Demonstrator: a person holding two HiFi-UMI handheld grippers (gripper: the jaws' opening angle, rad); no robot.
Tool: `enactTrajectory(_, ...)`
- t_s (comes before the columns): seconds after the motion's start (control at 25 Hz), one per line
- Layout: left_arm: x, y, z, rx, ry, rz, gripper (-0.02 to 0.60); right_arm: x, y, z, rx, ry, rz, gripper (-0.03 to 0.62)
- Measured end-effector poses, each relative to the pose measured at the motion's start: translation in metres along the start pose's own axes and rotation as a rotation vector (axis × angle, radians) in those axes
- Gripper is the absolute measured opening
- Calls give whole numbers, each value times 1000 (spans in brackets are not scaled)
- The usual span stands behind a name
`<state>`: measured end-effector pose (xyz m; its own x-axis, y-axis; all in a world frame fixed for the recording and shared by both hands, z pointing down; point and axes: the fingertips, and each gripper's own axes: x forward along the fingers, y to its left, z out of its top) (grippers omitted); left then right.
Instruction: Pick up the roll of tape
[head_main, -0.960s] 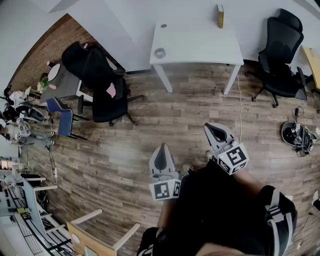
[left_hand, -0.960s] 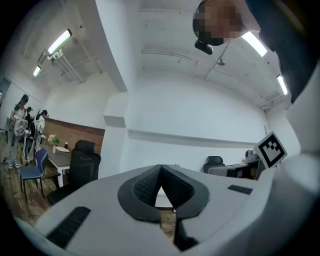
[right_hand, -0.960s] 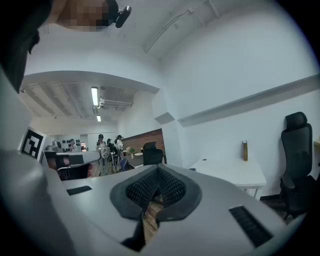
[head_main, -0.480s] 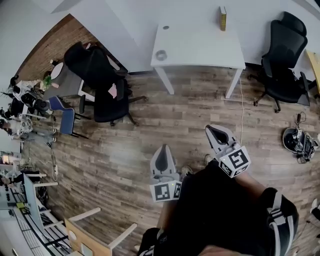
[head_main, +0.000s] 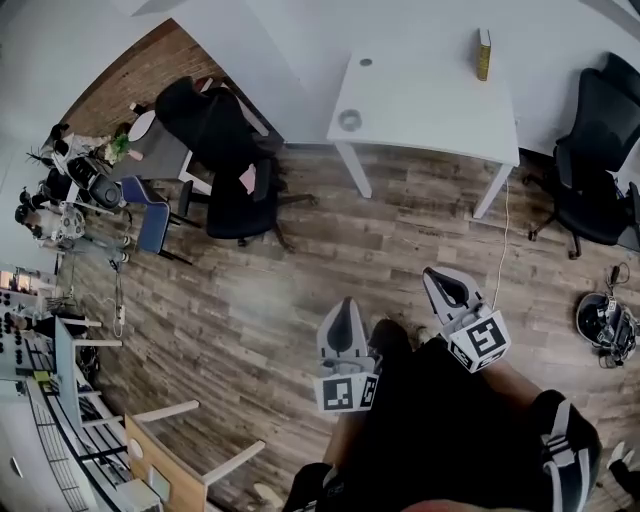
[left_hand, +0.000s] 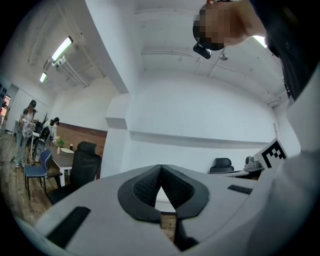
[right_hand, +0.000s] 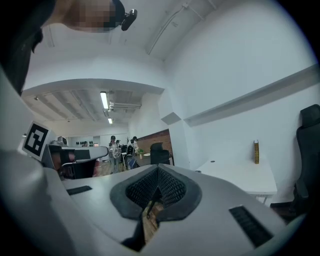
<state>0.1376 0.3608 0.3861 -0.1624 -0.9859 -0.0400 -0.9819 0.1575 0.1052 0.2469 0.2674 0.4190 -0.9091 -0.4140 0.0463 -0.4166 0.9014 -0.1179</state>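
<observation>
The roll of tape (head_main: 349, 120) is a small grey ring lying near the left front corner of the white table (head_main: 430, 105), far ahead of both grippers. My left gripper (head_main: 344, 303) is held over the wood floor, jaws shut with nothing between them, as the left gripper view (left_hand: 160, 168) shows too. My right gripper (head_main: 441, 276) sits a little farther forward and to the right, also shut and empty; in the right gripper view (right_hand: 157, 170) it points level toward the table (right_hand: 245, 177).
A yellow upright box (head_main: 484, 53) stands at the table's back edge. Black office chairs (head_main: 225, 150) crowd the left by a grey desk, and another black chair (head_main: 598, 150) stands right of the table. A cable (head_main: 500, 250) hangs down by the table's right leg. People (right_hand: 116, 148) stand far off.
The table and chairs have slid right and lower in the head view and look slightly larger. Both grippers keep their places in front of the body, still shut.
</observation>
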Motion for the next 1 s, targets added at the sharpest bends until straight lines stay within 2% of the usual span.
enactTrajectory(0.2, 36, 9, -11, -5, 33, -1, 21, 27, -23, -7, 19, 23, 1, 14)
enactTrajectory(0.44, 106, 37, -29, -34, 59, -13, 21, 83, -68, -14, 28, 47, -26, 14)
enactTrajectory(0.56, 150, 60, -37, -47, 77, -20, 21, 122, -89, -13, 24, 60, -34, 14)
enactTrajectory(1.0, 310, 170, -18, -67, 66, -77, 20, 302, -156, 12, 14, 84, -84, 14)
